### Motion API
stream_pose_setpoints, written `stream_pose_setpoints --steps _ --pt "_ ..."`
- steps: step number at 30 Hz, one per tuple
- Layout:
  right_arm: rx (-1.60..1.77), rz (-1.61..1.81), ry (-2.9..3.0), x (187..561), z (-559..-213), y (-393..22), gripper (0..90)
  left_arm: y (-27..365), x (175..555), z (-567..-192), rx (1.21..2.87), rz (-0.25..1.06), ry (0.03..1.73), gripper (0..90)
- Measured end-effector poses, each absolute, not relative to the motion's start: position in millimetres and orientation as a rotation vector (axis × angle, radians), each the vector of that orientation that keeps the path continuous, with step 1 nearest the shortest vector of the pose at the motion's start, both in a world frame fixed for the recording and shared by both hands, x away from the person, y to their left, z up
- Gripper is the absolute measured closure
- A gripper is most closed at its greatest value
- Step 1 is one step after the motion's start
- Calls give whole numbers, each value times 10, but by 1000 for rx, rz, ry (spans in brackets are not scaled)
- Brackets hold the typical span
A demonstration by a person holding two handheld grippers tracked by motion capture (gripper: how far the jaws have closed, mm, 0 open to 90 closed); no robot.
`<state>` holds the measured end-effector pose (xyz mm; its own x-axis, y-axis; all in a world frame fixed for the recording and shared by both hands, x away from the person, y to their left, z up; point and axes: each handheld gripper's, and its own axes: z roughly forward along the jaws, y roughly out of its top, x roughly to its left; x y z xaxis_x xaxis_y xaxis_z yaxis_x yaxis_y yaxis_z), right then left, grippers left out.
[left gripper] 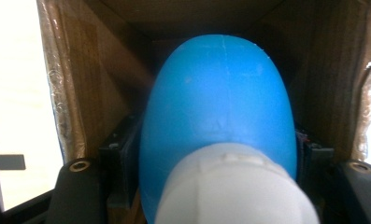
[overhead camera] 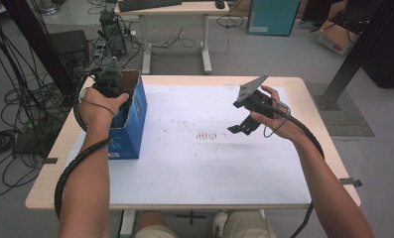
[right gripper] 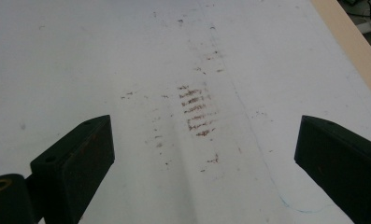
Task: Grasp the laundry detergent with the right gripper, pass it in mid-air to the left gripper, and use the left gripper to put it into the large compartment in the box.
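Blue bottle with a white cap sits between the jaws of the left gripper, its cap nearest the camera and its rounded blue body reaching ahead into the open cardboard box. In the left gripper view the jaws flank the bottle closely on both sides, but whether the pads press on it I cannot tell. Brown inner walls of the box rise on either side of the bottle and close in beyond it. From the high view, this gripper points down into the box, which stands at the left part of the white table. Further right, the right gripper hangs above the table with its jaws spread wide and nothing between them; ahead of and below those jaws lies a patch of reddish-brown marks on the white surface.
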<state>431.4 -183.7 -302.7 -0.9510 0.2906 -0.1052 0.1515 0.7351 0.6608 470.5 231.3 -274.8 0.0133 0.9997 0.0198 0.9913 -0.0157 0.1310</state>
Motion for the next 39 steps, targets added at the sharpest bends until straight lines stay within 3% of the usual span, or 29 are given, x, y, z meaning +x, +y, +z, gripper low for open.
stream_pose_setpoints --steps 24,39 --pt "348 1027 2727 4320 -2990 -1778 50 2217 4550 -2385 2231 201 2070 255" --pt "399 992 2738 4278 -2987 -1796 50 1956 4287 -1784 2313 318 1848 154"
